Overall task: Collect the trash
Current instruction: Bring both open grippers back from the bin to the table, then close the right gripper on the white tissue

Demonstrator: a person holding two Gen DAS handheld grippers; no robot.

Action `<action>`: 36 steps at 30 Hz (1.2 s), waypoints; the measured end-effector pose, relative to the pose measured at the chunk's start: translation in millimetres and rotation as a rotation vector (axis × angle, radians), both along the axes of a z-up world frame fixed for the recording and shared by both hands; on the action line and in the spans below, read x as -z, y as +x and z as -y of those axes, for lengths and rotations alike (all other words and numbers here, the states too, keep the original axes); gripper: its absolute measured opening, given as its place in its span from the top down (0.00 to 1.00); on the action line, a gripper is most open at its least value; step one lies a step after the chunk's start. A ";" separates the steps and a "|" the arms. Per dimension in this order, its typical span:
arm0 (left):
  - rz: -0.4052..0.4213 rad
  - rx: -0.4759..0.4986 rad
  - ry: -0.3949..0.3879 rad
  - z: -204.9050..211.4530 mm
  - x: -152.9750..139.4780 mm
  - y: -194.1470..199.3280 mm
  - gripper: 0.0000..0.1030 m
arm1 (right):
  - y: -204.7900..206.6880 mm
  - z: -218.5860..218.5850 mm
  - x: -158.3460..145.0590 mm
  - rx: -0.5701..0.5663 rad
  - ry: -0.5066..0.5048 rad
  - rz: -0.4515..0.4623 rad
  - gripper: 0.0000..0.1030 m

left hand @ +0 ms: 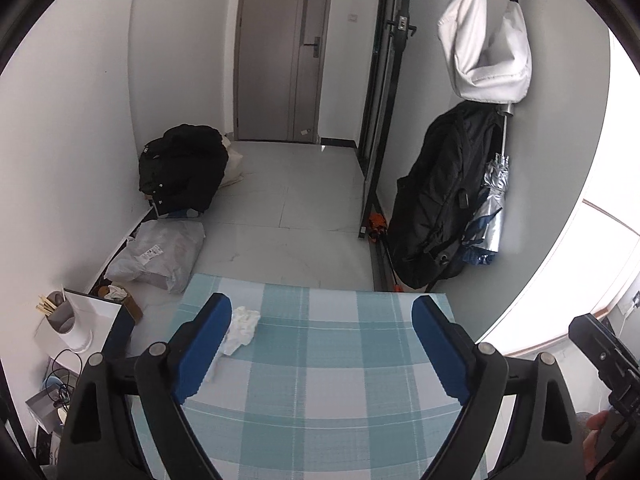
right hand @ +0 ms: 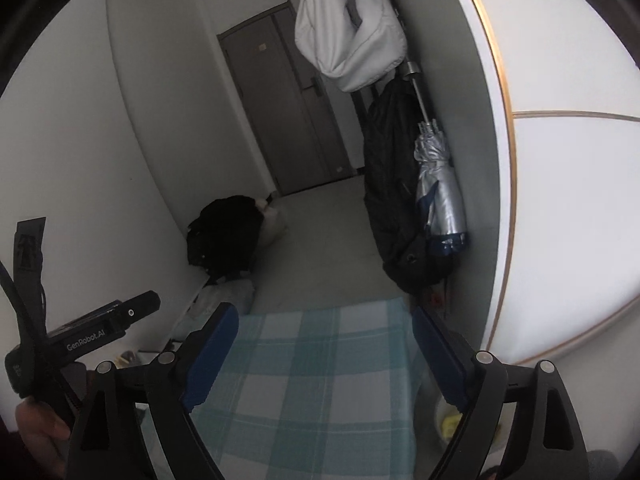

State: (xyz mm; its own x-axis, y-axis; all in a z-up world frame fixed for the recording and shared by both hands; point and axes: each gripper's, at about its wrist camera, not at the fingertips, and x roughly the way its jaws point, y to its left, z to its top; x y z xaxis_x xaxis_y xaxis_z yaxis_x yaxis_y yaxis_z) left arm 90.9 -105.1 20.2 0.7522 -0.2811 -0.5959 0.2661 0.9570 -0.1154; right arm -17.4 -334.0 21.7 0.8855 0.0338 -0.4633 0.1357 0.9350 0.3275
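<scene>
The crumpled white tissue paper (left hand: 240, 330) lies on the teal-and-white checked tablecloth (left hand: 320, 360), toward the cloth's far left corner. In the left wrist view it sits just beside the inner face of the left blue-padded fingertip (left hand: 208, 344), at about ten o'clock from the midpoint of the left gripper (left hand: 324, 322). Its long axis runs roughly from one o'clock down to seven o'clock, a thin tail trailing back toward the camera. The left gripper's jaws stand spread wide and hold nothing; whether the pad touches the paper cannot be told.

The right gripper (right hand: 324, 330) hovers over the right part of the same cloth, jaws likewise wide apart and empty, and no tissue shows in its view. The left gripper looks much the nearer tool. The coming move likely calls for shifting it toward nine o'clock so the wad falls between both pads, then closing across the paper's short width.
</scene>
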 end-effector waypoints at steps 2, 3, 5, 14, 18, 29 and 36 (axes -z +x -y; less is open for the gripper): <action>0.015 -0.014 -0.007 -12.1 3.8 -0.3 0.12 | 5.1 -16.5 6.4 -0.024 -0.015 -0.015 0.10; 0.022 -0.028 -0.001 -17.7 7.5 1.4 0.11 | 9.3 -25.2 9.6 -0.037 -0.023 -0.027 0.09; 0.018 -0.028 0.004 -26.6 14.4 3.5 0.08 | 15.3 -39.9 16.5 -0.060 -0.028 -0.043 0.08; -0.008 -0.074 0.021 -65.6 50.9 22.9 0.08 | 48.6 -84.5 51.2 -0.125 -0.068 -0.124 0.07; -0.066 -0.112 -0.031 -92.1 67.1 37.5 0.08 | 71.0 -100.7 64.5 -0.177 -0.069 -0.160 0.07; -0.168 -0.239 -0.067 -148.7 87.4 59.2 0.08 | 146.0 -145.2 89.2 -0.324 -0.125 -0.246 0.07; -0.207 -0.280 -0.091 -162.2 90.8 66.8 0.08 | 202.4 -183.0 116.0 -0.471 -0.103 -0.298 0.14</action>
